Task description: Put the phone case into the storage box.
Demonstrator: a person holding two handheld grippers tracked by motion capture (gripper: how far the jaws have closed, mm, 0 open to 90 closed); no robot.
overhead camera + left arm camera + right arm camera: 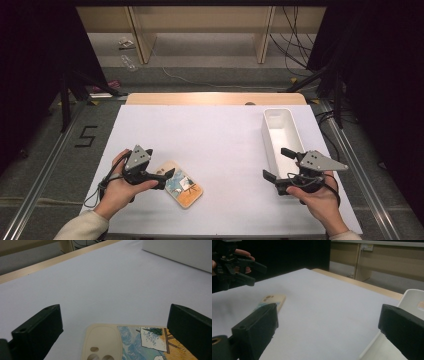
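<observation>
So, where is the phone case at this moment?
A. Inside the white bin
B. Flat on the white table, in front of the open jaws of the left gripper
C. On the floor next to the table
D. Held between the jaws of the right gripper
B. The phone case lies flat on the table, and in the left gripper view the left gripper has its jaws wide apart on either side of it, not touching.

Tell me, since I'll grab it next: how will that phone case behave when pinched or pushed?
The phone case looks thin and lies flat on the table, so it will probably slide, not roll. It seems light and slightly bendy, and hard to pinch from above.
</observation>
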